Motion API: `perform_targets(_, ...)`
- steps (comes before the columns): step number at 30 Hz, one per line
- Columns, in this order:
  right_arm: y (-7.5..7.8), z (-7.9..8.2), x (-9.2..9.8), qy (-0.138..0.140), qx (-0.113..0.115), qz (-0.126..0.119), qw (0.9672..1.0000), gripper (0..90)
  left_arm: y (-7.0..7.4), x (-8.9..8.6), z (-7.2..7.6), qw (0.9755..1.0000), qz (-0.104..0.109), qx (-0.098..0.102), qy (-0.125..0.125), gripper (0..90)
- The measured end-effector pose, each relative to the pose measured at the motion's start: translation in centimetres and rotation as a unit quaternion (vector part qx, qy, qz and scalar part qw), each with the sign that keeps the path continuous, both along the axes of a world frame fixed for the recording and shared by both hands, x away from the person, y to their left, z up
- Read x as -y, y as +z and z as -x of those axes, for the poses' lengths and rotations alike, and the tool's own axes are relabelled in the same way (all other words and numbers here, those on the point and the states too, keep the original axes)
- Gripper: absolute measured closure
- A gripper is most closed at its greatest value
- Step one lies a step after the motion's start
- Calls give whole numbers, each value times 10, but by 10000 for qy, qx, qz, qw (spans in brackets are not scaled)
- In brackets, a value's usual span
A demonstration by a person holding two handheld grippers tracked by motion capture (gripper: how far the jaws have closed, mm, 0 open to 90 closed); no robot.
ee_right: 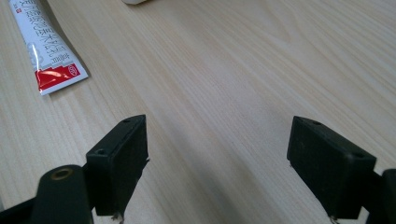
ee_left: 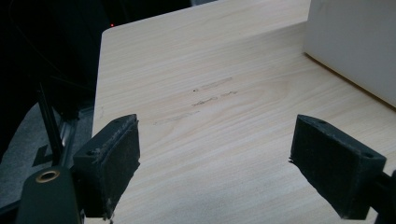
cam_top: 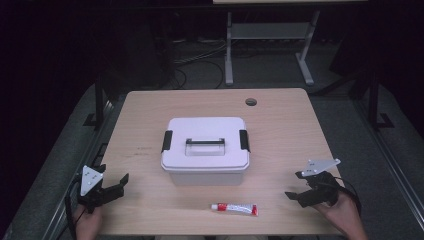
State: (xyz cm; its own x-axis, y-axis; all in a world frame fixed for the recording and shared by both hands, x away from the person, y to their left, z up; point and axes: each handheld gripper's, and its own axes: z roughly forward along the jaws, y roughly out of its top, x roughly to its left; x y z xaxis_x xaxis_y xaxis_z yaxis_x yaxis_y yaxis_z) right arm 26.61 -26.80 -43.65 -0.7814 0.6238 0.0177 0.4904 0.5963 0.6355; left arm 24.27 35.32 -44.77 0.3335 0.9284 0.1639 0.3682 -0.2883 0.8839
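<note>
I have both grippers, left gripper (cam_top: 116, 183) and right gripper (cam_top: 296, 195), spread wide and empty on either side of the closed white box (cam_top: 205, 150), ready for the tube (cam_top: 234, 208) lying just in front of it.
</note>
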Motion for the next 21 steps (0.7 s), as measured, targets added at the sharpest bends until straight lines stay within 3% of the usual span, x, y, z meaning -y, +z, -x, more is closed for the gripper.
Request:
perform_targets(9,4,-1,2,55,-52,27,10000,200,0,2,-2,10000,38,3,-15,149)
perform_targets(21,22,-15,-3,302,-183,45,9994,192,0,0,-2,10000,9,-5,-42,150)
